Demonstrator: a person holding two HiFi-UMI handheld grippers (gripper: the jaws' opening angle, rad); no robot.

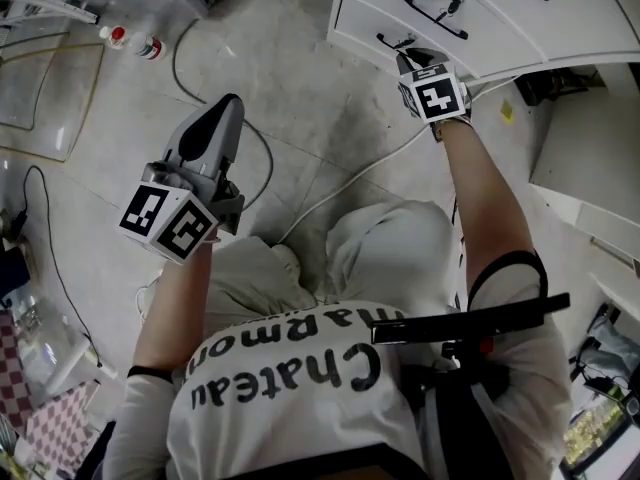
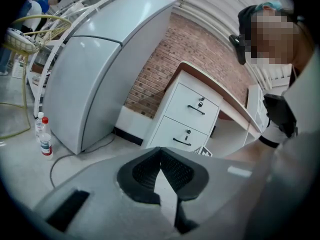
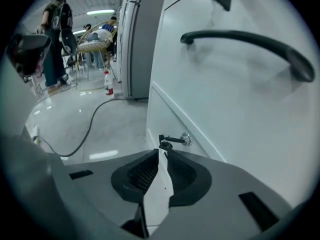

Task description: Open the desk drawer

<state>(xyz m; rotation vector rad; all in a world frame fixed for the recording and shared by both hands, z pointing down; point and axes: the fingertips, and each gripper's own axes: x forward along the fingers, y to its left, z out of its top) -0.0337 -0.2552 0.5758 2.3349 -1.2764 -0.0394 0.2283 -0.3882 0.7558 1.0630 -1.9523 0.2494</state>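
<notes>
- The right tool [image 3: 162, 153] has its jaws pressed together with nothing pinched between them. It points down at the front of the bottom drawer [image 1: 360, 23].
- Right at its tips, a small black key [image 3: 167, 143] sticks out of that drawer's round lock [image 3: 186, 139]. I cannot tell whether the tips touch the key.
- Above the seam between the fronts, the curved black upper handle [image 3: 245, 39] of the next drawer arches across the right gripper view.
- In the head view, the right tool sits just beside the bottom handle [image 1: 393, 41]. The bottom drawer is shut, its front flush with the front above it.
- The left tool [image 2: 160, 151] also has its jaws together and holds nothing. It is held well apart from the drawers, at the left of the head view, and points roughly level toward them.
- The drawers belong to a white drawer unit [image 2: 175, 96] that stands under the brown-edged table [image 2: 220, 96], against a brick wall [image 2: 160, 69].
- To the left of the unit stands a tall pale refrigerator [image 2: 95, 74].
- Near the refrigerator's foot stand two bottles [image 2: 45, 139], one with a red cap.
- A white cable [image 1: 350, 178] runs across the pale floor [image 1: 290, 78] between the person's knees and the drawer unit.
</notes>
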